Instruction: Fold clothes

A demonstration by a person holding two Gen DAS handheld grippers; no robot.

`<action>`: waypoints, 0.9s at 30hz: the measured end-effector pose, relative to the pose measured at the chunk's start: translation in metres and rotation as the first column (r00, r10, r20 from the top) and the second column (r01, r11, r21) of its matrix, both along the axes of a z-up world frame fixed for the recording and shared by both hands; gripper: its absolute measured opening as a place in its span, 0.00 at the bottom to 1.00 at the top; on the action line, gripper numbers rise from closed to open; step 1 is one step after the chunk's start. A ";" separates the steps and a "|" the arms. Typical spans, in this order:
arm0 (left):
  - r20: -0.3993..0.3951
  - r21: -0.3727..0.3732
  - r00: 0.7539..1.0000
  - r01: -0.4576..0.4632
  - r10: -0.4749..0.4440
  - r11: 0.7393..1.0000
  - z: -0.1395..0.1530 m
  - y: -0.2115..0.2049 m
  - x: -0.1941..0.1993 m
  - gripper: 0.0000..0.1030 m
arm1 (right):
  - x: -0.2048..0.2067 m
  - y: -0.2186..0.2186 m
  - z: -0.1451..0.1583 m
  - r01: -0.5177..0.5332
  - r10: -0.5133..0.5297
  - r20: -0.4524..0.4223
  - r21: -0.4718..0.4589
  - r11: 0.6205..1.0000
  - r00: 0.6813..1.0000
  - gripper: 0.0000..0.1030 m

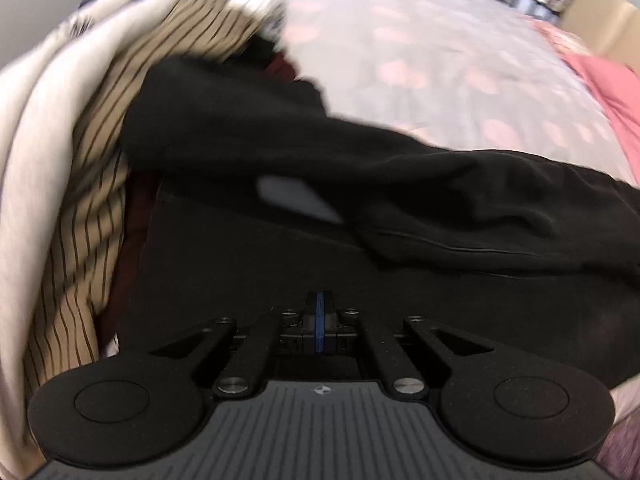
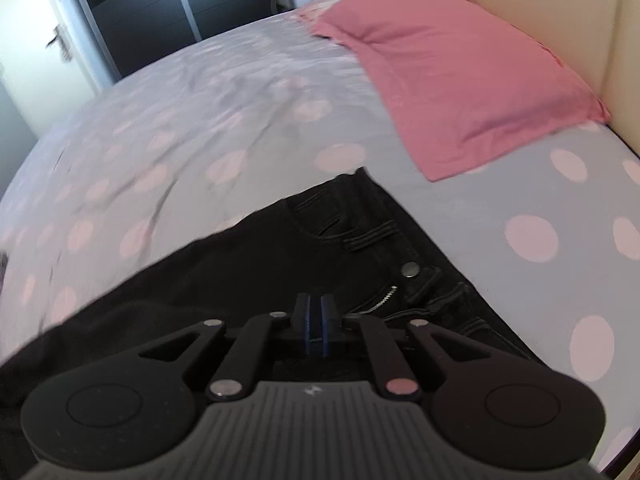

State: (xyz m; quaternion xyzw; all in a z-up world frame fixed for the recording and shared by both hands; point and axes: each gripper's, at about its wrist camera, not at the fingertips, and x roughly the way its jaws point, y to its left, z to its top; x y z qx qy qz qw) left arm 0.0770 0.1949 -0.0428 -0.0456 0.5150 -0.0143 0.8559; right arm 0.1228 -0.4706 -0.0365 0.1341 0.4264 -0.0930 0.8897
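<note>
Left gripper [image 1: 319, 312] nearest, jaws closed, nothing visibly pinched, over black trousers [image 1: 400, 200]. Right gripper [image 2: 315, 312] nearly closed, nothing seen between pads, near trouser waistband. Trousers spread on dotted sheet [image 2: 200, 120]. Striped garment [image 1: 100, 200] left. Pink pillow [image 2: 460, 72] far right.

The left gripper [image 1: 319, 300] is pointing steeply down at the black jeans [image 1: 400, 200], its two fingers pressing flat together so only a thin blue line is showing between them, with no cloth visibly caught there. The right gripper [image 2: 315, 304] is also tilting down, hanging over the waistband end of the black jeans beside the zip, its fingers standing almost together with a narrow slit between the blue pads
</note>
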 end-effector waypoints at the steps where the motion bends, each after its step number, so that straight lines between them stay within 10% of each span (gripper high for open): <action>1: 0.024 0.037 0.999 0.032 -0.033 0.999 0.004 -0.005 0.000 0.00 | 0.002 0.005 -0.001 -0.022 0.022 -0.008 -0.016 1.000 1.000 0.13; 7: 0.143 0.356 0.944 0.230 -0.296 0.906 0.015 -0.038 0.006 0.10 | 0.016 0.023 -0.004 -0.106 0.106 -0.011 -0.045 0.993 0.994 0.27; 12: 0.059 0.656 0.828 0.389 -0.557 0.647 -0.008 -0.068 0.012 0.27 | 0.022 0.027 -0.008 -0.130 0.129 -0.026 -0.082 0.988 0.991 0.32; 17: -0.131 0.781 0.743 0.485 -0.656 0.394 -0.041 -0.076 0.027 0.42 | 0.032 0.024 -0.015 -0.168 0.164 -0.046 -0.112 0.979 0.985 0.38; 23: -0.178 0.766 0.754 0.510 -0.632 0.392 -0.047 -0.075 0.053 0.26 | 0.061 0.018 -0.021 -0.366 0.345 -0.124 -0.279 0.888 0.931 0.44; 27: -0.222 0.751 0.766 0.529 -0.604 0.395 -0.048 -0.077 0.068 0.13 | 0.094 0.010 -0.021 -0.534 0.465 -0.261 -0.427 0.730 0.846 0.45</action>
